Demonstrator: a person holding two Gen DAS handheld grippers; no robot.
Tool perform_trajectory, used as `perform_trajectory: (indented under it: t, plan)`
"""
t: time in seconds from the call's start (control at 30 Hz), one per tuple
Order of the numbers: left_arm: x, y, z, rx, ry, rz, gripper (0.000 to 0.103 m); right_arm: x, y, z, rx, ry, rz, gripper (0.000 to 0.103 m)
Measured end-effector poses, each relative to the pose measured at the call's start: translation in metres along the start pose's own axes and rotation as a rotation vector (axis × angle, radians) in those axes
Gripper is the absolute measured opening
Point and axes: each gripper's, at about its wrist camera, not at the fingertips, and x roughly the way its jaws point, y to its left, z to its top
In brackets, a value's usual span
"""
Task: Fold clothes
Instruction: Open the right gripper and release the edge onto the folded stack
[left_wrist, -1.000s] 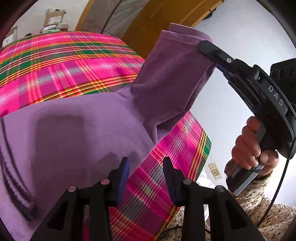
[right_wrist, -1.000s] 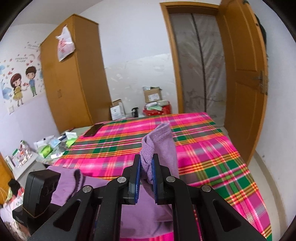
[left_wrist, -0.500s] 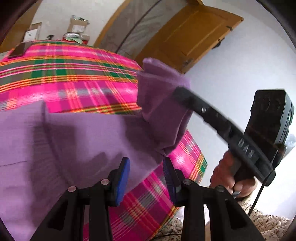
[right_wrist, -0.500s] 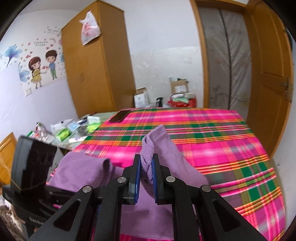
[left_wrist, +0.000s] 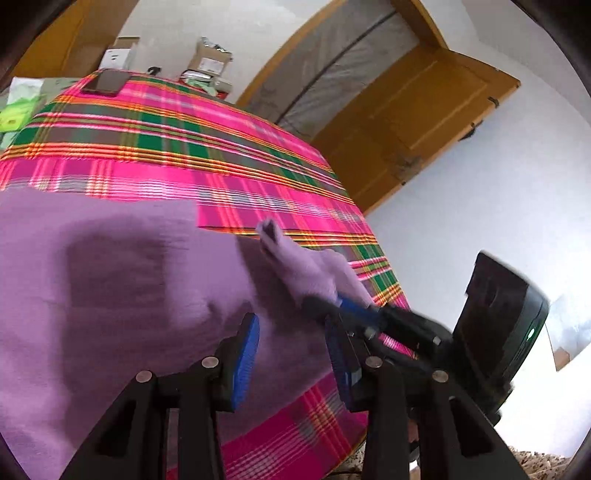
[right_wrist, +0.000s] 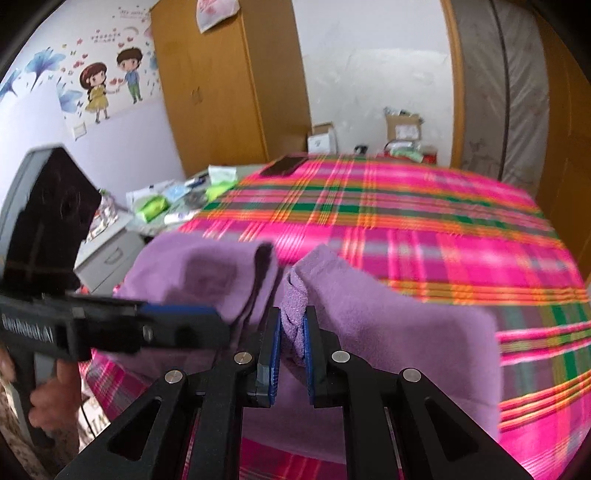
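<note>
A purple garment (left_wrist: 110, 280) lies spread on the pink plaid bed cover (left_wrist: 192, 147). My right gripper (right_wrist: 291, 350) is shut on a bunched fold of its sleeve (right_wrist: 295, 306), and the sleeve (left_wrist: 306, 266) drapes low over the garment's body. In the left wrist view the right gripper (left_wrist: 328, 304) comes in from the right, just beyond my left fingers. My left gripper (left_wrist: 291, 354) hovers over the garment near the bed's front edge. It is open with nothing between its blue pads (left_wrist: 245, 350). From the right wrist view the left gripper (right_wrist: 207, 321) sits at the left beside a raised purple fold (right_wrist: 207, 269).
A dark phone (right_wrist: 282, 166) lies at the bed's far corner. A cluttered side table (right_wrist: 159, 206) stands left of the bed, a wooden wardrobe (right_wrist: 221, 92) behind it. Boxes (right_wrist: 402, 125) sit past the far edge. A wooden door (left_wrist: 406, 122) stands to the right.
My right gripper has come down with the sleeve, from raised high to low over the garment, close to my left gripper. The left gripper has shifted across the garment, still open.
</note>
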Motion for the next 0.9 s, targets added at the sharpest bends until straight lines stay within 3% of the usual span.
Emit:
perform_trajectory:
  t: [0.17, 0.6, 0.8, 0.9]
  plan:
    - [0.002, 0.009, 0.003, -0.022, 0.012, 0.017, 0.037, 0.019, 0.006, -0.015, -0.004, 0.062, 0.027, 0.011]
    - [0.041, 0.001, 0.018, -0.007, 0.086, 0.062, 0.037, 0.030, -0.007, -0.029, 0.072, 0.115, 0.071, 0.014]
    - [0.057, 0.002, 0.020, -0.018, 0.129, 0.092, 0.037, 0.003, -0.015, -0.036, 0.084, 0.070, 0.107, 0.027]
    - [0.060, 0.007, 0.021, -0.049, 0.136, 0.091, 0.037, -0.018, -0.025, -0.045, 0.082, 0.029, 0.031, 0.030]
